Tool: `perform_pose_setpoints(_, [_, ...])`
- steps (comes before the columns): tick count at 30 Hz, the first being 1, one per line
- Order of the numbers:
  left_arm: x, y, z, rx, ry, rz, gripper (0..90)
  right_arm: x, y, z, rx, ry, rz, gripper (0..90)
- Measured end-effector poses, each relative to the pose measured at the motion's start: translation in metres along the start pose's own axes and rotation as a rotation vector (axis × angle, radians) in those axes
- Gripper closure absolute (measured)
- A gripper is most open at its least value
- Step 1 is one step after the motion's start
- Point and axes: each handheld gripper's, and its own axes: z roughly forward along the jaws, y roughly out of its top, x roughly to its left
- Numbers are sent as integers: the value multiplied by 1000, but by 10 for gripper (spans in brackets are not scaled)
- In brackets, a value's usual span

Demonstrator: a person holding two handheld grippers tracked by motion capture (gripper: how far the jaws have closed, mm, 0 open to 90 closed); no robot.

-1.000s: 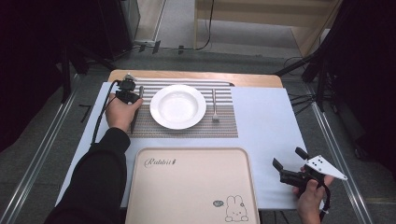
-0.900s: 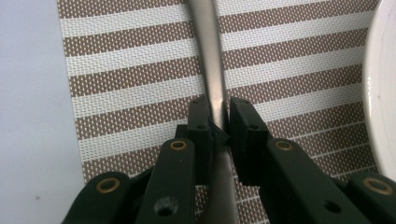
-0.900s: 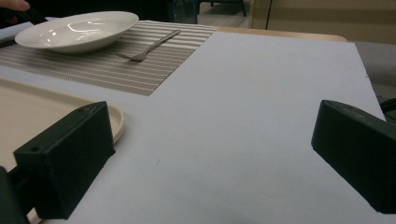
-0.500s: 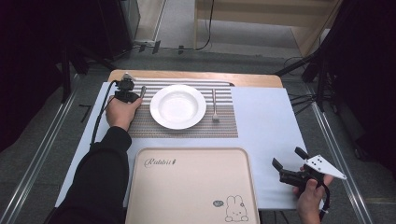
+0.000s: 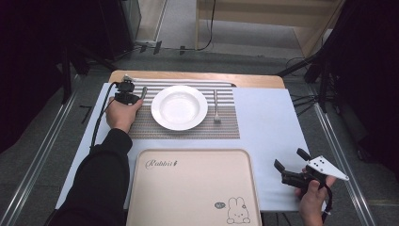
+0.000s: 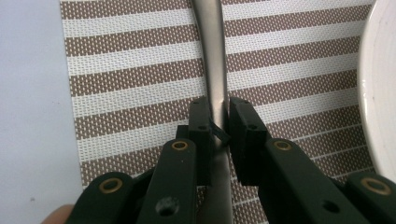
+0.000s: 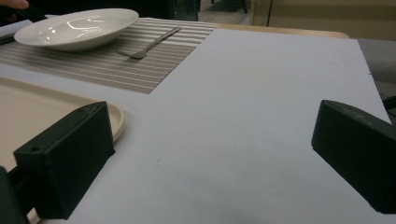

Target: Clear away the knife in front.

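Observation:
A white plate [image 5: 179, 107] sits in the middle of a brown-and-white striped placemat [image 5: 188, 128]. A fork [image 5: 215, 107] lies to its right. Left of the plate lies a metal cutlery handle [image 6: 215, 56], also seen from above [image 5: 143, 91]. My left gripper [image 6: 219, 116] has its pads pressed on that handle from both sides, low over the mat; in the high view it [image 5: 135, 97] is at the mat's left end. At the table's front right corner my right gripper [image 5: 290, 159] is held open with nothing between its jaws [image 7: 210, 158], which point across bare table toward the plate [image 7: 77, 28].
A beige tray [image 5: 197, 188] with a rabbit drawing lies at the front centre, its corner [image 7: 114, 119] beside my right gripper's left jaw. A pale blue sheet [image 5: 268, 122] covers the table. Dark stands and cables surround the table on the floor.

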Motion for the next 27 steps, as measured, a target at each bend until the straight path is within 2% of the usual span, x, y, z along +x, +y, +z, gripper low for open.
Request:
perform_pose_setpoints(3, [0,-1,-1,-11,-1,7,798,0,0,0,0,0,2,0])
perform_pose_setpoints(5, [0,-2,-2,-29,8,26,798,0,0,0,0,1,3,0])
perform_pose_setpoints(7, [1,-2,-5,-31,-14,23,798,0,0,0,0,1,5,0])
perform_pose_setpoints(11, [1,-2,-10,-46,-19,42,799,0,0,0,3,0,4,0])
perform_pose_setpoints(27, [0,-5,-36,-110,-59,58,798,0,0,0,0,5,1,0])
